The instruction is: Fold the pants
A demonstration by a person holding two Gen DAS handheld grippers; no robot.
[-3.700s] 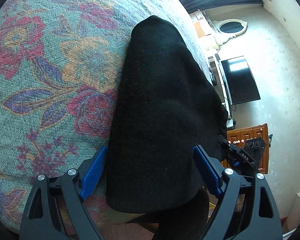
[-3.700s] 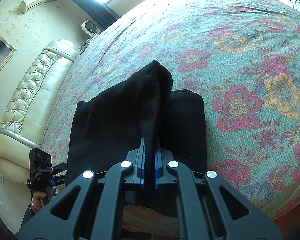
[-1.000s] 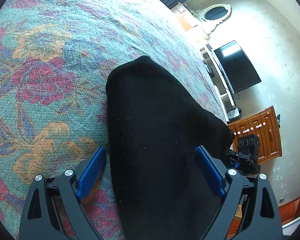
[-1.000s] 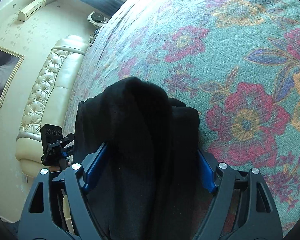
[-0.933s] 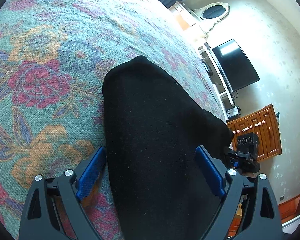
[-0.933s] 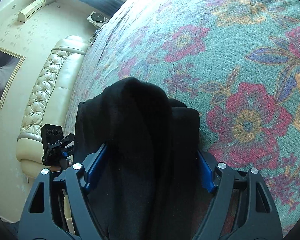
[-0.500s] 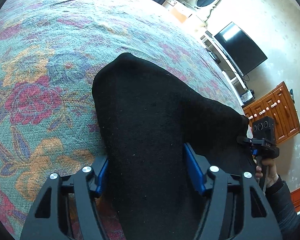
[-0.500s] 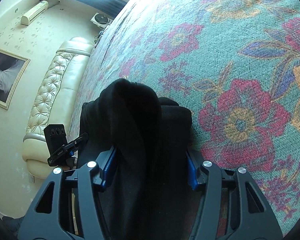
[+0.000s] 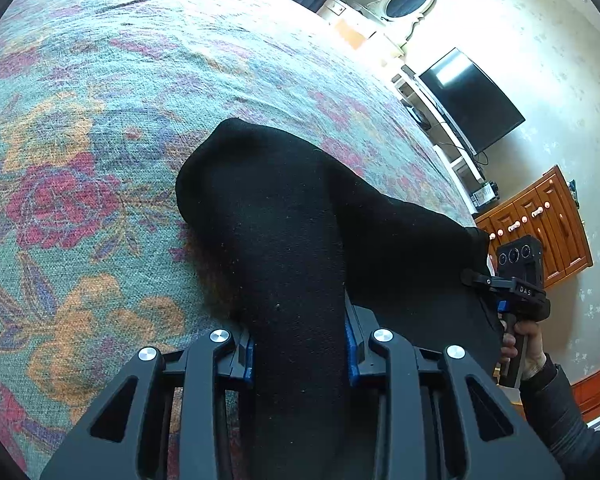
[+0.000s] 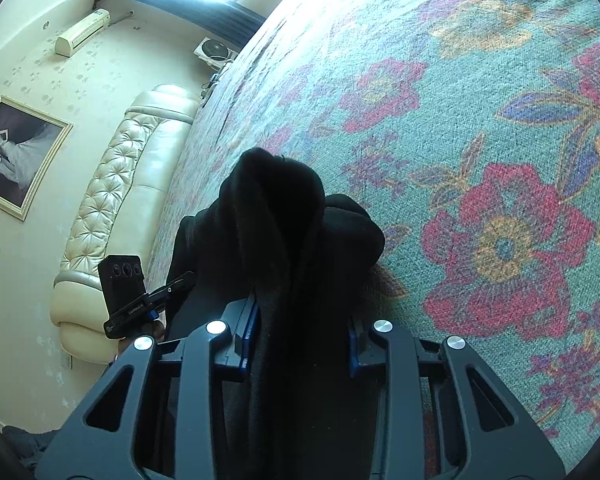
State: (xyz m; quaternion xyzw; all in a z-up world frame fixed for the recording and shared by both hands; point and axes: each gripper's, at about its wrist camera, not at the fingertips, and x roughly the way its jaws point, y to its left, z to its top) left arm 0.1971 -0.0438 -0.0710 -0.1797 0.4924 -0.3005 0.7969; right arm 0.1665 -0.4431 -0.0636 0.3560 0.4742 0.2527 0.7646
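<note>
Black folded pants [image 9: 276,200] lie on a floral bedspread [image 9: 80,160] near the bed's edge. My left gripper [image 9: 299,344] has its jaws closing on one end of the pants, and the cloth fills the gap between the blue pads, bunched into a ridge. At the other end my right gripper [image 10: 302,332] is closing in the same way, with a thick fold of the pants [image 10: 284,216] pressed between its pads. Each view shows the opposite tool's camera housing [image 9: 520,256] [image 10: 122,276] beside the cloth, and a hand [image 9: 528,344] holds its grip.
The bedspread [image 10: 500,160] stretches wide beyond the pants. A television [image 9: 472,100], a wooden cabinet [image 9: 548,220] and an oval mirror [image 9: 408,0] stand past one side of the bed. A cream tufted headboard [image 10: 112,200] and a framed picture [image 10: 16,156] are on the other.
Both grippers' jaws have come in from wide apart onto the pants, squeezing the cloth into a raised ridge. The left view has rolled a little; neither hand has travelled much.
</note>
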